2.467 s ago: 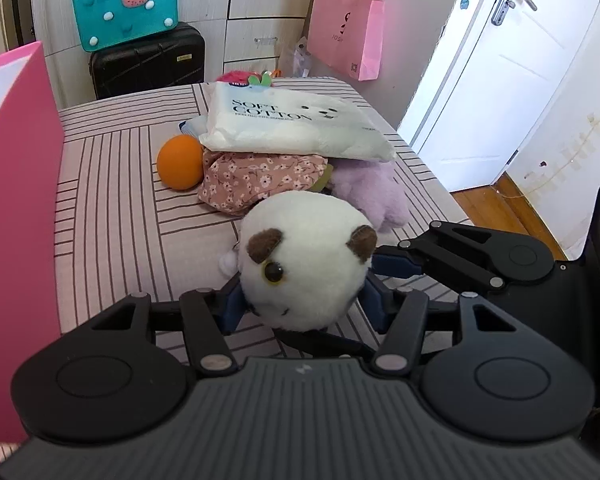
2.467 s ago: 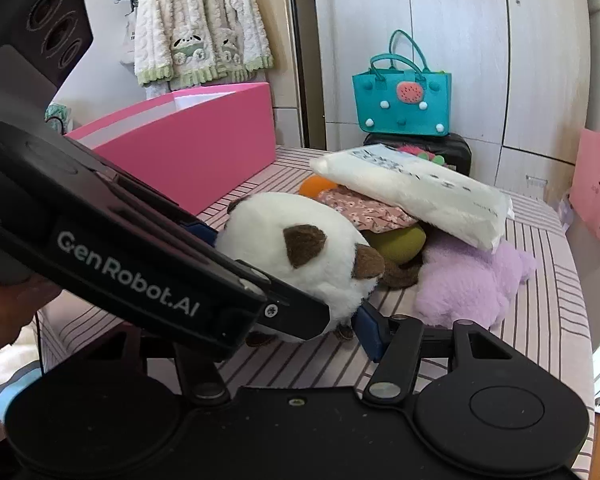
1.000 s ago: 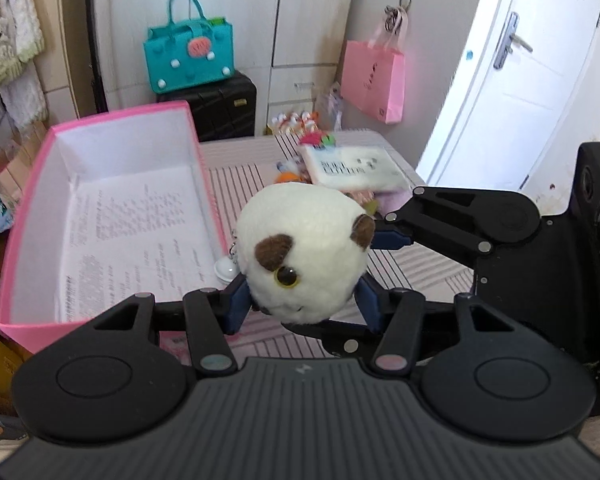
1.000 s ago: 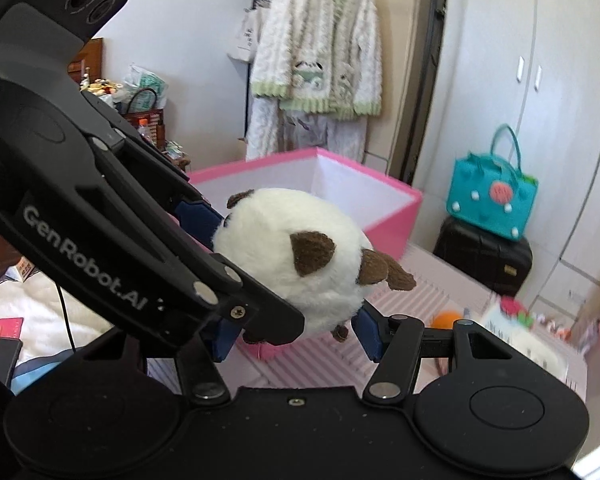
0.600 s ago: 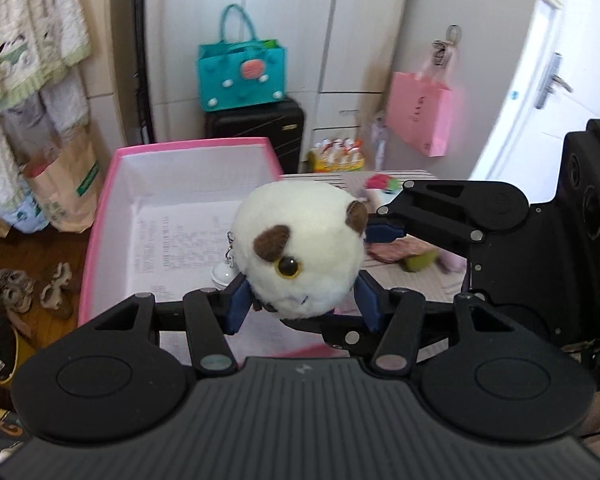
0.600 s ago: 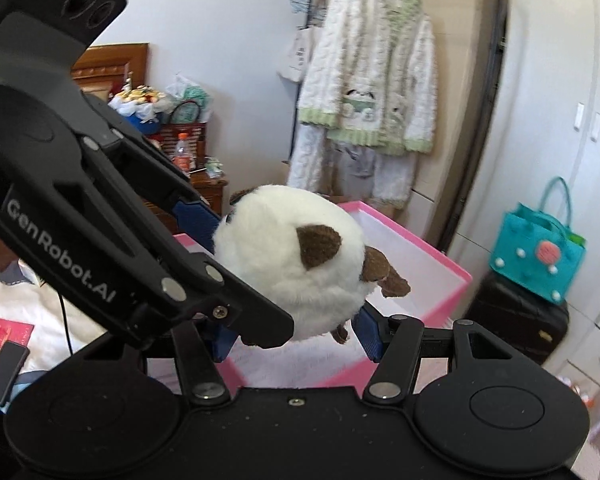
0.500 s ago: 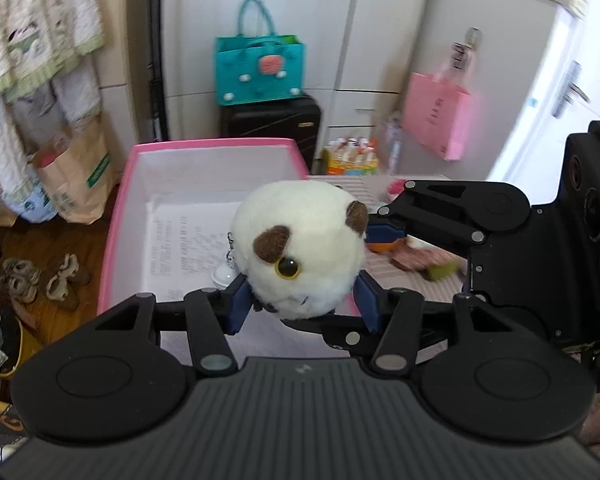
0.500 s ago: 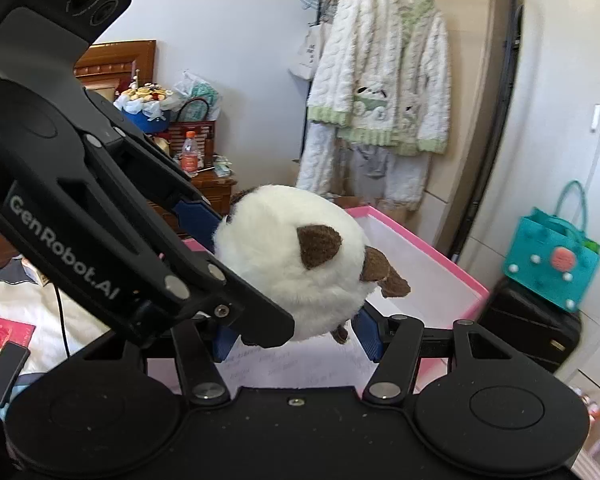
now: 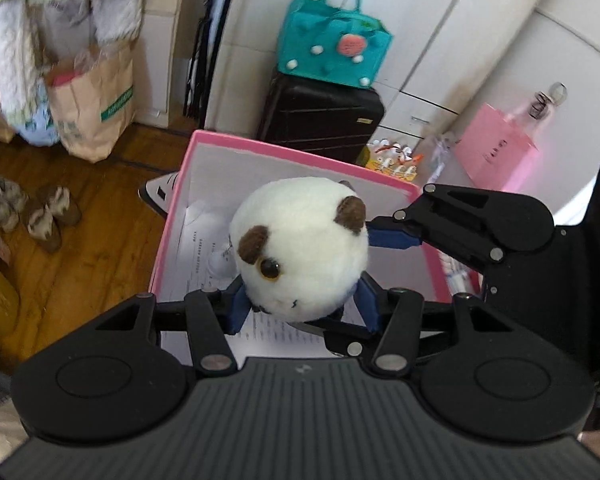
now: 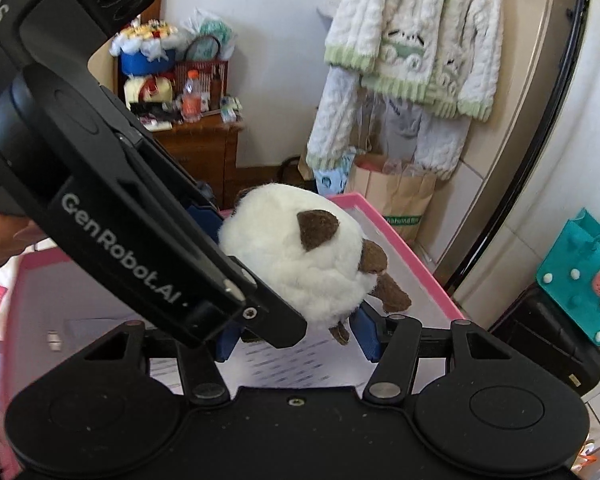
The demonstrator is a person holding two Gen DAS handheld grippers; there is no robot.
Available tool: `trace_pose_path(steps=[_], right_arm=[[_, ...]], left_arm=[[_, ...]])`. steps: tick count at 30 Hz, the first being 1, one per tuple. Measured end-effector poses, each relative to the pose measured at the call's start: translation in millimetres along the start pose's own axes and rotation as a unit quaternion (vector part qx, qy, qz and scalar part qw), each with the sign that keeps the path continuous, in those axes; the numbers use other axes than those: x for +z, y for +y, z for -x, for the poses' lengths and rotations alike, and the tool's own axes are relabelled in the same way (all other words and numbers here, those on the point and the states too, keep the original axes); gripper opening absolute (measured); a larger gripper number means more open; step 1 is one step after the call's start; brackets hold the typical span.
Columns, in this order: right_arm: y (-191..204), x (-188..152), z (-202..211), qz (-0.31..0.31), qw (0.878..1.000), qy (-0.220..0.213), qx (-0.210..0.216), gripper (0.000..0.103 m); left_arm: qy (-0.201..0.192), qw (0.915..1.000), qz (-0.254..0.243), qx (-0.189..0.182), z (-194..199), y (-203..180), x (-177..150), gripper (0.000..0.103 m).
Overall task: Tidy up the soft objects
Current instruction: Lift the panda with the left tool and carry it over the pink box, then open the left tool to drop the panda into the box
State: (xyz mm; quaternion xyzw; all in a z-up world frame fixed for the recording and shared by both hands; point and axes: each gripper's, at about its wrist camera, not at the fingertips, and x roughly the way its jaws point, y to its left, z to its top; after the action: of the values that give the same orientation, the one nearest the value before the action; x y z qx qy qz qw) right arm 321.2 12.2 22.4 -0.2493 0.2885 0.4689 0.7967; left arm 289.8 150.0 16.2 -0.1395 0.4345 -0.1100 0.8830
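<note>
A round white plush toy [image 9: 300, 244] with brown ears is held in the air by both grippers. My left gripper [image 9: 302, 304] is shut on its lower part. My right gripper [image 10: 296, 336] is shut on it from the other side; the toy also shows in the right wrist view [image 10: 296, 264]. The toy hangs over the open pink box [image 9: 260, 148], which has white paper on its floor. The box rim also shows in the right wrist view [image 10: 416, 264].
A black suitcase [image 9: 320, 112] with a teal bag [image 9: 332, 52] on top stands behind the box. A brown paper bag [image 9: 92, 100] and slippers [image 9: 40, 216] are on the wood floor at left. A pink bag [image 9: 496, 152] hangs at right. A knitted cardigan [image 10: 412, 40] hangs on a rack.
Both grippers have carried the plush toy from the striped table to above the pink box. The view now tilts more steeply down into the box.
</note>
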Motion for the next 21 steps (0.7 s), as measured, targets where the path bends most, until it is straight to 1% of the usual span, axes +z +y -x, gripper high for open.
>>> trace_pose_path(steps=[2, 3, 4, 5, 7, 9, 16, 19, 21], right_arm=[[-8.1, 1.4, -14.6, -0.003, 1.0, 0.015, 0.008, 0.062], [-10.7, 1.7, -20.9, -0.001, 1.0, 0.022, 0.01, 0.06], [-12.2, 1.7, -26.7, 0.003, 0.999, 0.031, 0.009, 0.058], [-13.5, 2.6, -32.1, 0.008, 0.999, 0.042, 0.008, 0.053], [-17.9, 3.7, -38.1, 0.005, 0.998, 0.055, 0.016, 0.051], [-23.0, 2.8, -39.2, -0.007, 0.998, 0.055, 0.029, 0.051], [-30.2, -0.2, -41.9, -0.017, 0.997, 0.064, 0.031, 0.048], [-29.1, 1.9, -42.4, -0.004, 0.997, 0.065, 0.029, 0.048], [-30.3, 3.8, -44.1, -0.004, 0.997, 0.069, 0.032, 0.048]], left_arm=[[0.014, 0.9997, 0.018, 0.0, -14.6, 9.1, 5.0, 0.052], [0.017, 0.9995, 0.025, 0.0, -18.4, 12.4, 6.3, 0.052], [0.01, 0.9998, 0.015, 0.008, -20.2, 12.0, 7.6, 0.052], [0.01, 0.9998, 0.013, 0.012, -23.1, 12.3, 8.4, 0.052], [0.009, 0.9997, 0.005, 0.023, -25.4, 10.1, 9.7, 0.052], [0.018, 0.9991, -0.012, 0.037, -27.8, 6.0, 11.8, 0.052], [0.031, 0.9961, -0.049, 0.066, -36.3, -4.2, 22.1, 0.051], [0.035, 0.995, -0.059, 0.072, -34.2, -6.7, 23.9, 0.051], [0.037, 0.9948, -0.057, 0.076, -33.1, -5.5, 25.7, 0.051]])
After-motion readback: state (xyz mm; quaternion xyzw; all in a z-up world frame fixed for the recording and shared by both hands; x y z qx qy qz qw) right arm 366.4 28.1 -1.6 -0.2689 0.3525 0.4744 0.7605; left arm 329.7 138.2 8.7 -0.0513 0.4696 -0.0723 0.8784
